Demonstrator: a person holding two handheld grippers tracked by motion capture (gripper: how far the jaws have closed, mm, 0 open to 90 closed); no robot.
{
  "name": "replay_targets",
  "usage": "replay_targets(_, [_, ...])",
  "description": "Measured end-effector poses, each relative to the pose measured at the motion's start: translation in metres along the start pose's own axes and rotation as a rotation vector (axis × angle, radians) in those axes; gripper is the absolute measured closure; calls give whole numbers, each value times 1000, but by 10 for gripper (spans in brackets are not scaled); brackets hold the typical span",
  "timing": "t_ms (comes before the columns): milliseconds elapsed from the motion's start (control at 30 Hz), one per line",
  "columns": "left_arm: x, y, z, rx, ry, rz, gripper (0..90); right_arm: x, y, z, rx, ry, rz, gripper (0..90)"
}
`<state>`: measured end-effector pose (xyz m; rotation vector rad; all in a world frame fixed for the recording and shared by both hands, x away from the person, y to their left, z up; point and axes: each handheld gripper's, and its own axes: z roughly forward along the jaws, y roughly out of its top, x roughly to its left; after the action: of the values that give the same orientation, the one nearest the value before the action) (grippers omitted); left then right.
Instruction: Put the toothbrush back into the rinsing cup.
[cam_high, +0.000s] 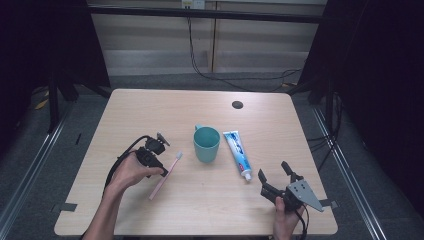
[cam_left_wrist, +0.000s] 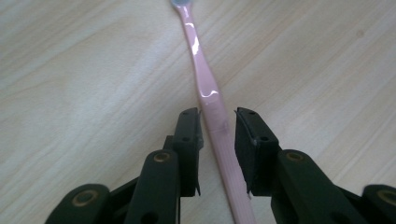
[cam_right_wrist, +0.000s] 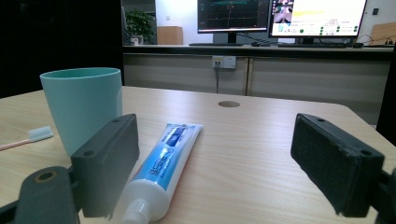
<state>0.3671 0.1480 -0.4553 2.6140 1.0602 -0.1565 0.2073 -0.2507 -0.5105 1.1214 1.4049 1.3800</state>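
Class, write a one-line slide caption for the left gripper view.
Left gripper, jaws open, straddling the pink plastic toothbrush lying on the pale wooden table.

High view overhead; gripper views low, close; toothbrush (cam_high: 165, 175) shared.

Even overhead light on the table (cam_high: 150, 110), dark surroundings, glare streaks along the toothbrush (cam_left_wrist: 205, 88), near jaws blurred.
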Motion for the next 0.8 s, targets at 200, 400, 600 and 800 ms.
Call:
replay_targets(200, [0, 4, 5, 20, -4, -7, 736, 0, 0, 0, 3, 0, 0, 146])
replay_targets(400, [-1, 6, 9, 38, 2, -6, 753, 0, 0, 0, 1, -1, 0, 146])
replay_targets(600, [-5, 9, 12, 57, 23, 11, 750, 0, 0, 0, 2, -1, 1, 146])
replay_targets(800, [-9, 12, 17, 77, 51, 30, 730, 0, 0, 0, 1, -1, 1, 146])
